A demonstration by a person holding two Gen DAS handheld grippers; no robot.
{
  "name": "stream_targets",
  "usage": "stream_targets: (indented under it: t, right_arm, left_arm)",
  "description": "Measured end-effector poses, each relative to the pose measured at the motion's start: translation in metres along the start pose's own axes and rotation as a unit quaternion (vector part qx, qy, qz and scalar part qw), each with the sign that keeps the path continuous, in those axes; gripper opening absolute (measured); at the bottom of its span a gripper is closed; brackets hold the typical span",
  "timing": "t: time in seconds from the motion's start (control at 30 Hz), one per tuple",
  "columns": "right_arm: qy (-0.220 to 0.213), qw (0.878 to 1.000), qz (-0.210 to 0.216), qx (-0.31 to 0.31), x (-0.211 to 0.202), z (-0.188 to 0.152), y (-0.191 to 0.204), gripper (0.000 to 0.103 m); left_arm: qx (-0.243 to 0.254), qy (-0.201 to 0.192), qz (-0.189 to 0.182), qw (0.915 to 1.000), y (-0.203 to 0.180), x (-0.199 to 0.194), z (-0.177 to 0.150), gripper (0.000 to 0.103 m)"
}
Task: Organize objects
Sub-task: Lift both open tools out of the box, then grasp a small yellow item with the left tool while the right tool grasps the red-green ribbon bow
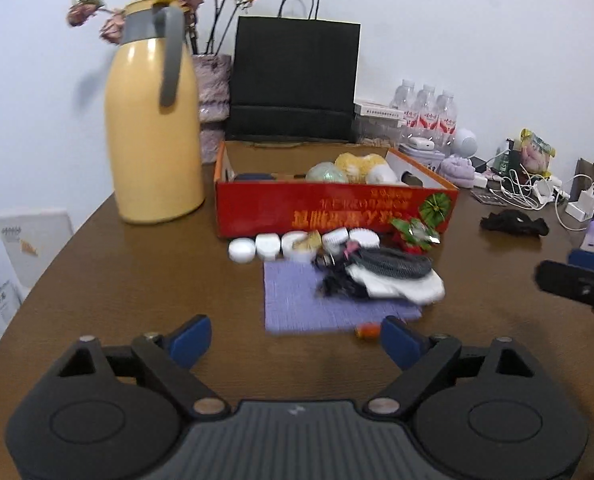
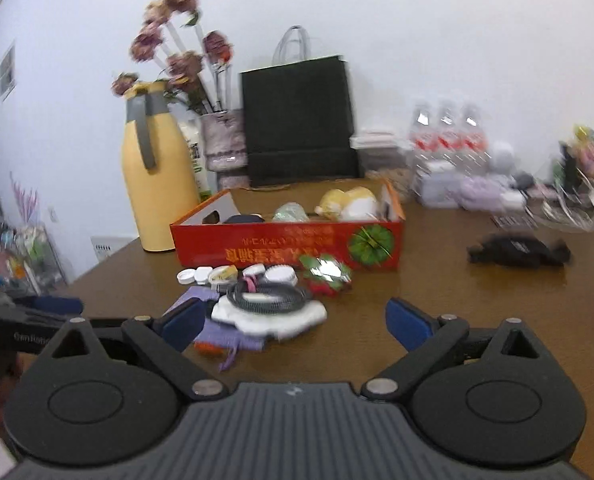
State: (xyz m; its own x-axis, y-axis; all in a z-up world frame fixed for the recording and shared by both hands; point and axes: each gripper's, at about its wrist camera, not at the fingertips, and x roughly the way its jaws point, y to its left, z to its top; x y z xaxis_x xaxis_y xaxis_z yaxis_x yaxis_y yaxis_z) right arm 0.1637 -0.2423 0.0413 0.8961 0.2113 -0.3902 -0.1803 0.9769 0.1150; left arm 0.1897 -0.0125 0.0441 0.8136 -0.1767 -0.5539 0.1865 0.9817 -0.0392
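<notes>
Both my left gripper (image 1: 295, 338) and right gripper (image 2: 295, 322) hang wide and empty above the table (image 1: 137, 300); the pile of cable and white cloth (image 1: 393, 278) lies on the purple mat (image 1: 297, 300), just before the red box (image 1: 333, 208); I judge a low, centred approach best, pinching the cloth's edge so the coil rides along.

blurred upside-down lettering, red box (image 1: 329, 210)

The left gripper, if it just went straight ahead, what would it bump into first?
Probably the purple mat lying just past the open left gripper, and then the pile of white cloth and coiled dark cable on it. The red box stands further back. Depth is hard to judge here.
</notes>
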Motion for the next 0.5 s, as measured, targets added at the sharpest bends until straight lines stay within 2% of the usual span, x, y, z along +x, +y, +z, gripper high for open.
stream_targets:
  t: [0.07, 0.17, 0.23, 0.33, 0.43, 0.5]
  right_arm:
    - [-0.005, 1.0, 0.021, -0.017, 0.024, 0.007, -0.001, 0.09]
    - [0.008, 0.999, 0.044, -0.026, 0.064, 0.023, -0.008, 0.082]
    - [0.019, 0.998, 0.043, -0.028, 0.09, 0.032, -0.016, 0.08]
    - [0.04, 0.999, 0.035, -0.012, 0.13, 0.041, -0.031, 0.075]
    - [0.053, 0.998, 0.032, 0.004, 0.157, 0.034, -0.04, 0.075]
    - [0.062, 0.998, 0.03, 0.007, 0.168, 0.025, -0.042, 0.074]
  left_arm:
    - [0.025, -0.017, -0.011, 0.9995, 0.003, 0.02, 0.015, 0.084]
    - [0.057, -0.017, -0.022, 0.998, 0.003, 0.059, 0.045, 0.065]
    - [0.072, -0.007, -0.035, 0.9968, 0.0, 0.084, 0.059, 0.063]
    - [0.06, 0.011, -0.048, 0.997, -0.005, 0.12, 0.069, 0.062]
    - [0.046, 0.031, -0.036, 0.9978, -0.005, 0.144, 0.066, 0.048]
    - [0.035, 0.046, -0.042, 0.9974, -0.002, 0.154, 0.062, 0.027]
